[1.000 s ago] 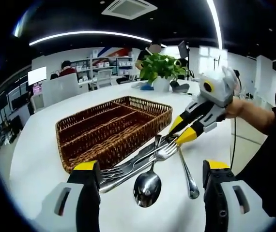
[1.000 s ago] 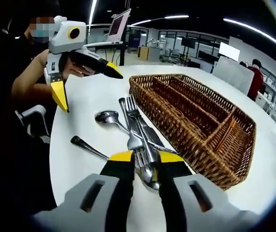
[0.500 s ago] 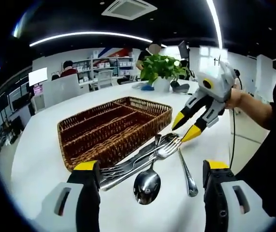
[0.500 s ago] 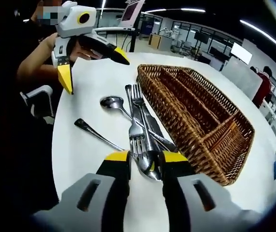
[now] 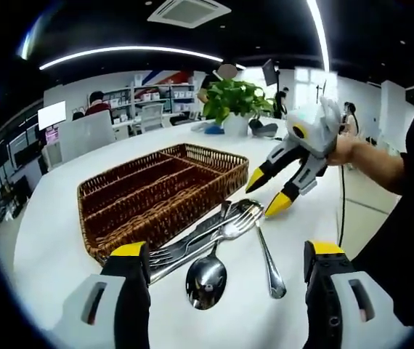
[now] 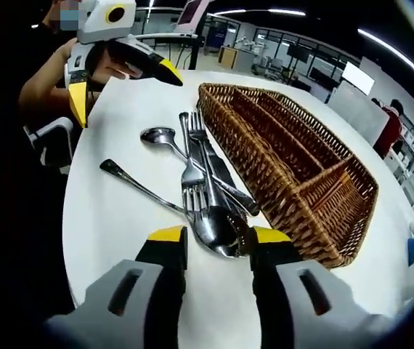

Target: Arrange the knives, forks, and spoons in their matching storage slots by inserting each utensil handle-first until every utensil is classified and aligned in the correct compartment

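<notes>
A pile of utensils lies on the white table beside an empty wicker basket (image 5: pixel 169 222) (image 6: pixel 264 182) with long compartments. In it are forks (image 5: pixel 192 247) (image 6: pixel 192 174), a knife (image 6: pixel 223 171) and two spoons: one (image 5: pixel 205 280) (image 6: pixel 157 135) toward my left gripper, the other (image 5: pixel 268 256) (image 6: pixel 214 231) with its bowl at my right gripper's tips. My left gripper (image 5: pixel 226 251) (image 6: pixel 123 87) is open, held wide above the table short of the pile. My right gripper (image 6: pixel 218 234) (image 5: pixel 266 191) is open too, hovering over the pile's far end and gripping nothing.
A potted plant (image 5: pixel 236 98) stands at the table's far side. A chair (image 6: pixel 47 145) sits by the table edge near the person holding the grippers. Desks, monitors and seated people fill the room behind. Bare tabletop (image 6: pixel 120 233) lies beside the pile.
My right gripper has lifted off the end of the pile and its jaws have spread wider. The utensils have stayed put. The left gripper's view has shifted only slightly.
</notes>
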